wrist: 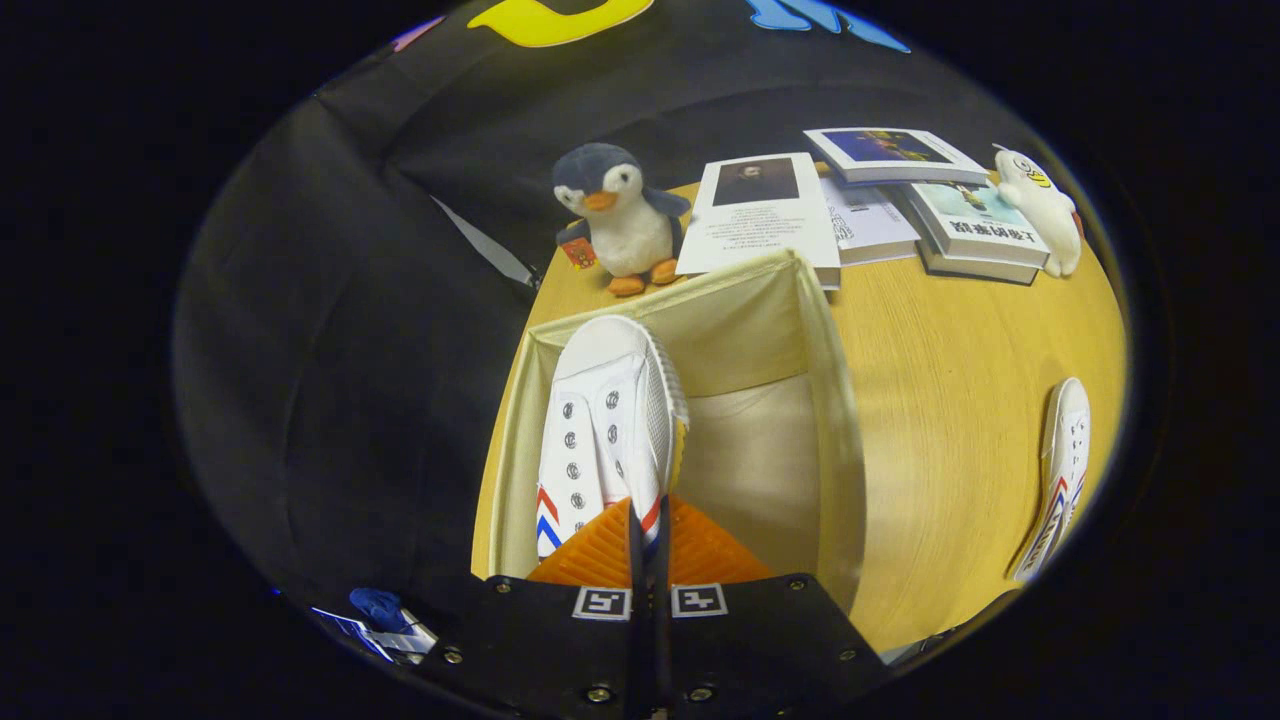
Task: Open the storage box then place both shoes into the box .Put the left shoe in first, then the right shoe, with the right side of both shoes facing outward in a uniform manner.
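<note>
1. One shoe (610, 420) hangs in the gripper (648, 525), whose fingers are clenched on its heel edge, toe pointing away, over the left side of the open cloth storage box (835, 400) on the desk (950, 400).
2. Risk: the thin pinch may slip, dropping the shoe crooked, with the wrong side facing out.
3. Risk: the soft box wall may fold if the shoe snags it.
4. Second shoe (1055, 480) lies on the desk, well right of the box, waiting its turn.

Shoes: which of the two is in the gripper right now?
The shoe over the open storage box, pinched between the gripper fingers. The other shoe lies on the table, apart.
</note>
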{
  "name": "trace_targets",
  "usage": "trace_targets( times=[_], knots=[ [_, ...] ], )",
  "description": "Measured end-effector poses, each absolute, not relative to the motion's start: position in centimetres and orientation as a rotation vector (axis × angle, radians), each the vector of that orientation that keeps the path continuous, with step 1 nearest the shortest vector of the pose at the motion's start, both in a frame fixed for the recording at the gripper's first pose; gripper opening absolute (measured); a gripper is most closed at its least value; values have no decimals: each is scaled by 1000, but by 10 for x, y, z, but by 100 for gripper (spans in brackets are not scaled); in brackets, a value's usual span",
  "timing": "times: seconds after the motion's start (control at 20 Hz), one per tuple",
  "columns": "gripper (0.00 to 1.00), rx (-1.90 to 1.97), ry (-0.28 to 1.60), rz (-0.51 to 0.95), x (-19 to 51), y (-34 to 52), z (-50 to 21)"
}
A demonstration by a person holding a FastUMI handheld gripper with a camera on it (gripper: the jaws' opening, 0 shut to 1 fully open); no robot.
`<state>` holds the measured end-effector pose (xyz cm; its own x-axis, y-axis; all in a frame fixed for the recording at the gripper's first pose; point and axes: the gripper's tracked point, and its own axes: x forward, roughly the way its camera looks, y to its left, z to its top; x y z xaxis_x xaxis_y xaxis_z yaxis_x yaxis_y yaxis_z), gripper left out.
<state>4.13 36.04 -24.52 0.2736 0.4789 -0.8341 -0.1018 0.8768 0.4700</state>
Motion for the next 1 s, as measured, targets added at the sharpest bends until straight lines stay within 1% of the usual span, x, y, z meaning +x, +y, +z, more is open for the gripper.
trace_targets(
  times=[0.55,0.6,0.65,0.75,0.8,0.85,0.95,1.0],
  knots=[
    [1,267,1319,344,34,385,-298],
    [1,250,1320,343,33,386,-302],
    [4,238,1318,342,33,386,-303],
    [4,262,1309,383,31,394,-298],
    [22,292,1287,410,32,400,-293],
    [31,305,1263,428,35,402,-286],
    [74,283,1231,454,39,398,-277],
    [99,269,1216,468,37,394,-270]
  ],
)
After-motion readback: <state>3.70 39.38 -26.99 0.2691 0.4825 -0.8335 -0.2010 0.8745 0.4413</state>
